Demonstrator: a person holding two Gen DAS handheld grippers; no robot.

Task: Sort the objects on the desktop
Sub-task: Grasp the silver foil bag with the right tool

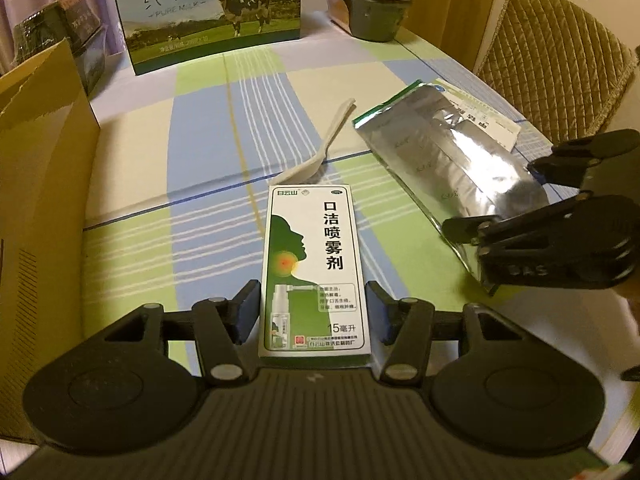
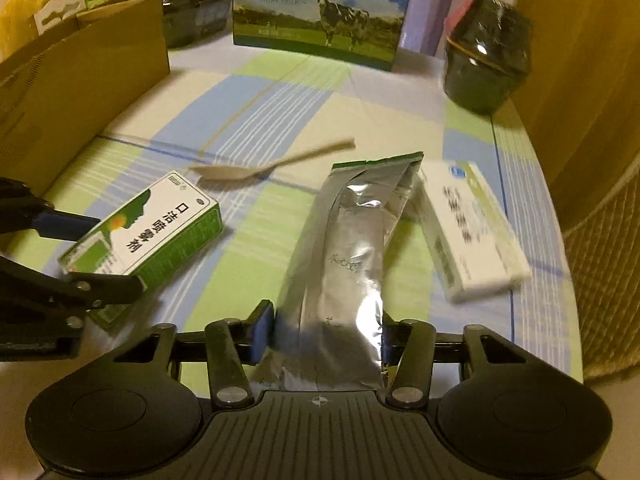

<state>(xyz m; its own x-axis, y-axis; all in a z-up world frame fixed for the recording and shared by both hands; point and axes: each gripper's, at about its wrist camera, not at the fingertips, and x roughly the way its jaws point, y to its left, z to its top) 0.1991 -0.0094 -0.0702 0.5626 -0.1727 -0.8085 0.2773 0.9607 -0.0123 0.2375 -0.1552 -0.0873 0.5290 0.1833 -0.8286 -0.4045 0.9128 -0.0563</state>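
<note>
A green-and-white spray box (image 1: pixel 312 264) lies flat on the checked tablecloth (image 1: pixel 200 128), and my left gripper (image 1: pixel 313 312) is shut on its near end, one pad on each long side. The right wrist view shows the same box (image 2: pixel 152 232) at the left, inside that left gripper (image 2: pixel 114 252). A silver foil pouch (image 2: pixel 344 264) lies lengthwise in front of my right gripper (image 2: pixel 326 336), whose pads press its near end. From the left wrist, the pouch (image 1: pixel 440 160) and the right gripper (image 1: pixel 496 200) sit at the right.
A white spoon (image 2: pixel 272 164) lies between the box and the pouch. A white medicine box (image 2: pixel 472 232) rests beside the pouch. An open cardboard box (image 1: pixel 40 160) stands left. A milk carton (image 1: pixel 212 12) and a dark wrapped tub (image 1: pixel 376 4) stand at the back. A cushioned chair (image 1: pixel 552 60) is on the right.
</note>
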